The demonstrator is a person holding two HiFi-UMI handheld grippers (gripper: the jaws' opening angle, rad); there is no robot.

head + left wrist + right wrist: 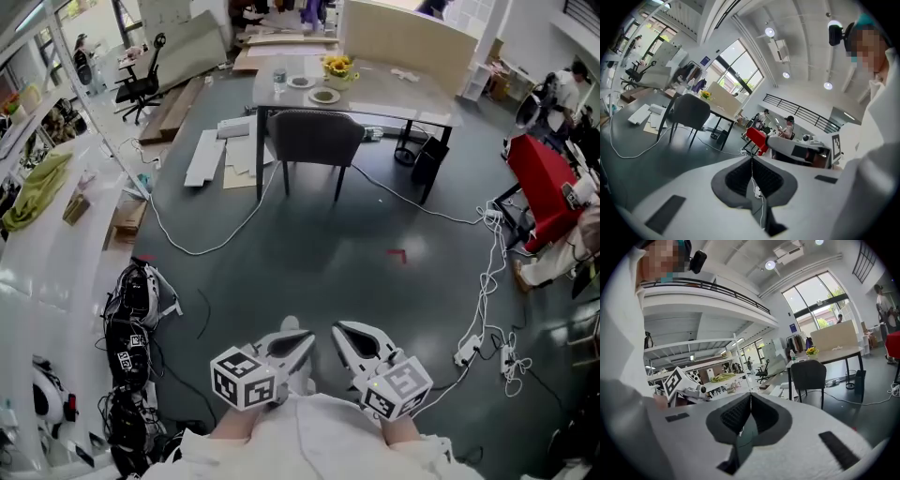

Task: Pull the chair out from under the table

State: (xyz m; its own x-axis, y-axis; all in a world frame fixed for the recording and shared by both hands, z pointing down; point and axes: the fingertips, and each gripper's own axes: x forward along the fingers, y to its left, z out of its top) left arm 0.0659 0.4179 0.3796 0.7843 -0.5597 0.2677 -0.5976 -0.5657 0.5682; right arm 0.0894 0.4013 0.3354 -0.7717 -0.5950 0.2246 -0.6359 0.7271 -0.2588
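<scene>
The dark grey chair (314, 139) stands far across the floor, its seat pushed in under the light table (394, 92). It also shows small in the left gripper view, the chair (689, 112), and in the right gripper view, the chair (809, 373) beside the table (836, 351). My left gripper (293, 327) and right gripper (342, 329) hang side by side close to my body, far short of the chair. Both are shut with nothing between them: the left gripper (751, 160) and the right gripper (750, 397) each show jaws meeting in a thin line.
A white cable (220, 244) loops over the dark floor in front of the chair. Power strips and cords (473, 347) lie at the right, with a red cart (546, 173) beyond. White shelves (56, 244) and gear line the left. Flat boards (208, 155) lie left of the table.
</scene>
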